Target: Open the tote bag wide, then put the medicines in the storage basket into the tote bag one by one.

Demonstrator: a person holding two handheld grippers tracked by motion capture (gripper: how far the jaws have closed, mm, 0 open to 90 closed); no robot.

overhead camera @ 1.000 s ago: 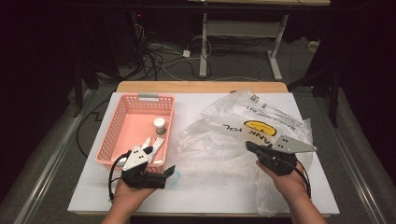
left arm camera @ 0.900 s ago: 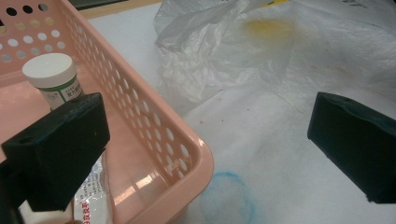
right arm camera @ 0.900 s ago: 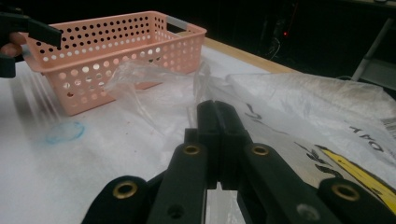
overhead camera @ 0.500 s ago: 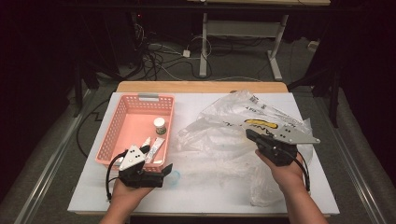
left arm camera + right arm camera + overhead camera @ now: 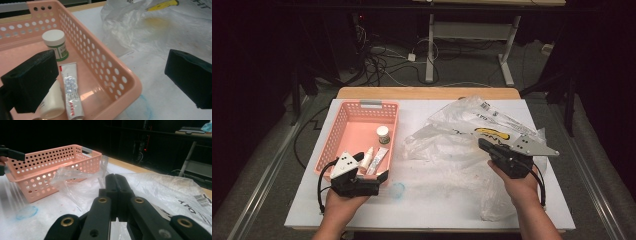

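Left gripper (image 5: pixel 374 176) sits at the near right corner of the pink basket (image 5: pixel 343 122), jaws spread wide with the basket wall between them, gripping nothing. Inside the basket are a white-capped jar (image 5: pixel 383 134), a tube (image 5: pixel 380 160) and a small white bottle (image 5: pixel 366 157). Over to the right, the right gripper (image 5: pixel 482 145) has its jaws closed together, resting over the crumpled plastic bag (image 5: pixel 452 150); can't tell if it's pinching any film.
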